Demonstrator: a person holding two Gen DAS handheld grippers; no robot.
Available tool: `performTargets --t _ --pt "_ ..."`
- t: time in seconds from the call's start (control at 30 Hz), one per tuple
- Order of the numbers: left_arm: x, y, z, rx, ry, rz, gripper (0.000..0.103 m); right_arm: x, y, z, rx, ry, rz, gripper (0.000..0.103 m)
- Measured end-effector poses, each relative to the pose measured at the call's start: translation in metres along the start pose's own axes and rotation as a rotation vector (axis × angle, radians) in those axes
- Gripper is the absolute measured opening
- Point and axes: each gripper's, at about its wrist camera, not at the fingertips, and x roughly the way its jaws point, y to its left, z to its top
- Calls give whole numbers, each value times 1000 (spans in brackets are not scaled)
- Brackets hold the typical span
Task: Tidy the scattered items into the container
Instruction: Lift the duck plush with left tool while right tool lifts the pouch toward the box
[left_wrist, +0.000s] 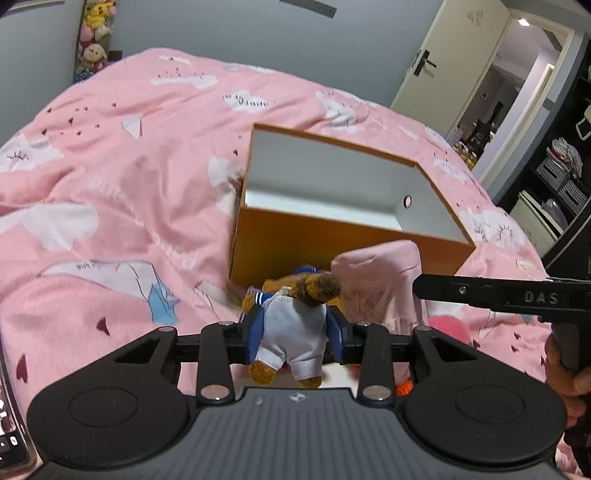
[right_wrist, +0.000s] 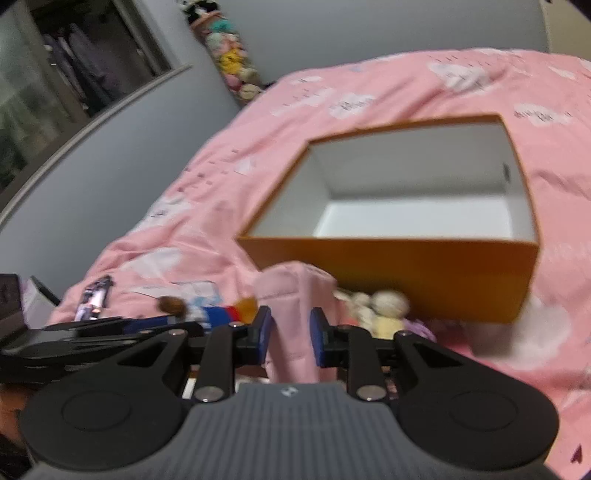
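plush bear | soft pink cloth | rectangular orange box

1 orange box, 1 dressed bear, 1 pink garment, 1 cream doll.

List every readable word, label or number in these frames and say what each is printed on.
"DAS": on the black arm of the right gripper, in the left wrist view; more may be cut off.
Dark lettering on the white clouds of the pink duvet: upside down and too blurred to read.
Small emblem on each gripper's body: a symbol, not text.
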Motion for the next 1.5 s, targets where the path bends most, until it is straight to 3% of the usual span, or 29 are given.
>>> performTargets --t 0.3,0.47,0.6,0.7,1.07,1.5 --pt "17 -12 -2 59 62 7 58 6 2 -4 -17 15 3 52" --pt "28 -15 -2 70 128 20 58 11 16 -11 -68 53 25 62" --pt "33 -15 -4 69 156 11 56 20 19 -13 -98 57 0 57" --pt "31 -15 -5 70 155 2 49 22 17 -13 -97 59 11 37" --pt "1 -15 6 17 39 -54 46 -9 17 9 -96 -23 59 35" --pt "-9 -33 64 47 -147 -78 46 -27 23 63 -169 -160 21 35"
